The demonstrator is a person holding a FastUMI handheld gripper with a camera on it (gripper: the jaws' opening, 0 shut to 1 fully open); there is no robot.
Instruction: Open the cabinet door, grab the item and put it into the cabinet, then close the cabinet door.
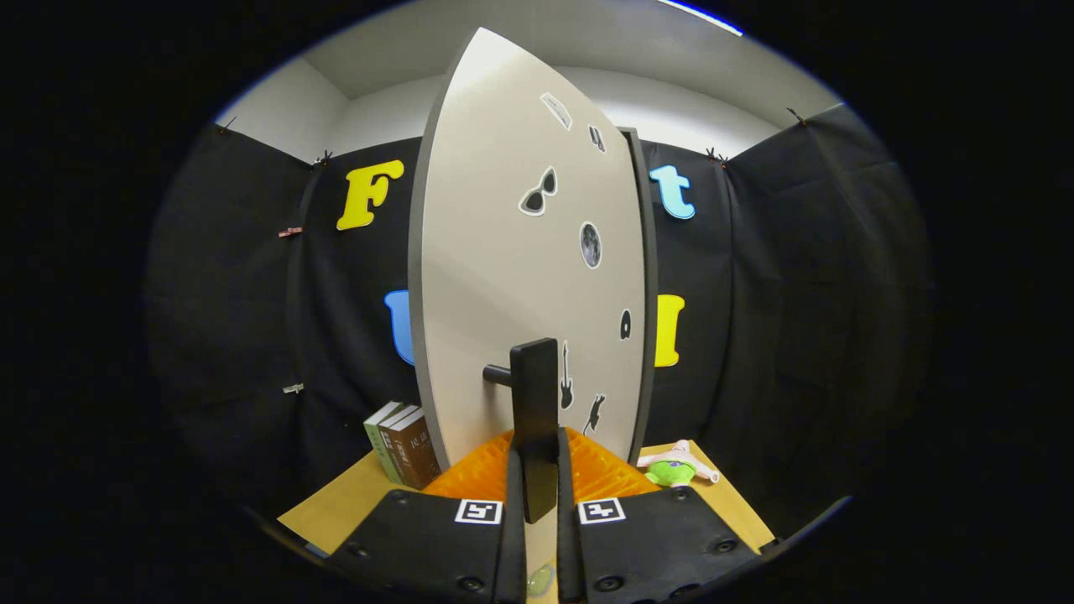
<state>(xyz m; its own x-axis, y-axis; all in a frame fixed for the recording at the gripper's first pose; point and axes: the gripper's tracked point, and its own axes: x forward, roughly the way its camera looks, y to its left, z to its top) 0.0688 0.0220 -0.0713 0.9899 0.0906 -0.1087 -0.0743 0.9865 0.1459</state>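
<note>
The cabinet door [520, 277] stands dead ahead at twelve o'clock, blocking the way, its black handle [535, 419] pinched between the gripper [537, 478] fingers. At ten o'clock books [404, 451] crowd the tabletop [336, 503]; at two o'clock a plush toy [674, 468] lies on it, with bare wood nearer.

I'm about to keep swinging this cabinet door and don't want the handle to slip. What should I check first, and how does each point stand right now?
1. Handle sits between the gripper fingers: ok.
2. Both fingers press on the handle: ok, they close against its sides.
3. Grip position: ok, the fingers hold the handle's lower part.
4. Cabinet door is off its frame: ok, it stands angled, edge toward the camera.
5. Books stand clear of the door's swing: cannot tell, they sit close by its lower edge.
6. Plush toy ready to grab: ok, it lies on the table beyond the door.
</note>
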